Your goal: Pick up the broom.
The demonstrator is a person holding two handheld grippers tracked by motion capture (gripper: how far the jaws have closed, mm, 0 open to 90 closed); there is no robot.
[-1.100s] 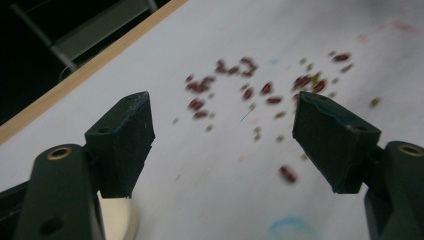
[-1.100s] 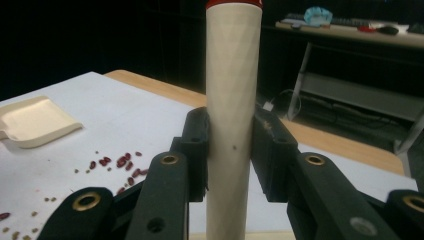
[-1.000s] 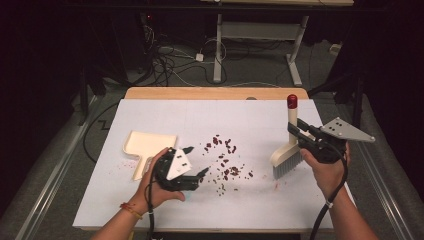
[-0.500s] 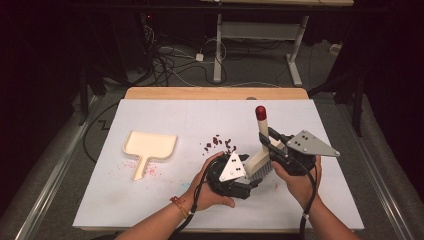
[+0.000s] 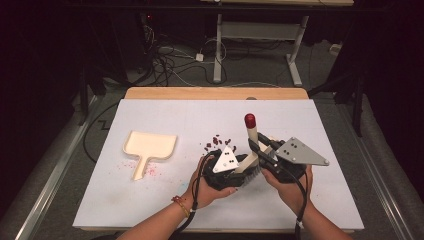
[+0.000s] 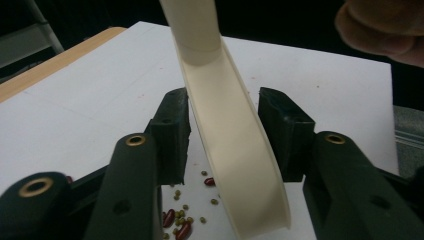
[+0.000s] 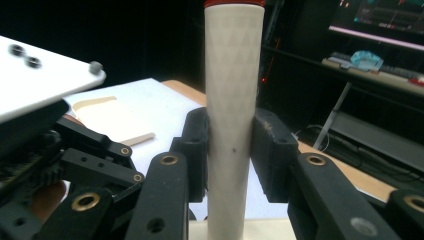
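Now the left gripper (image 5: 235, 172), come over from the dustpan (image 5: 149, 148), has been closing around the brush (image 6: 235, 155), pads not yet touching; right gripper (image 7: 231, 150) stays clamped on its handle near the front edge.

The high view looks forward and down from above the person's side of the table (image 5: 150, 205), far enough back to take in all 4 edges of its white top and the floor beyond the far edge.

The left gripper view sits very close, looking along its jaws and slightly down toward a far corner of the table (image 6: 90, 110); the brush (image 6: 235, 150) fills its centre.

The right gripper view looks nearly level across the table (image 7: 150, 100) toward the room behind.

All 3 views share the brush (image 5: 248, 145) (image 7: 232, 125); the high and right gripper views share the dustpan (image 5: 149, 146) (image 7: 115, 120) near the left edge.
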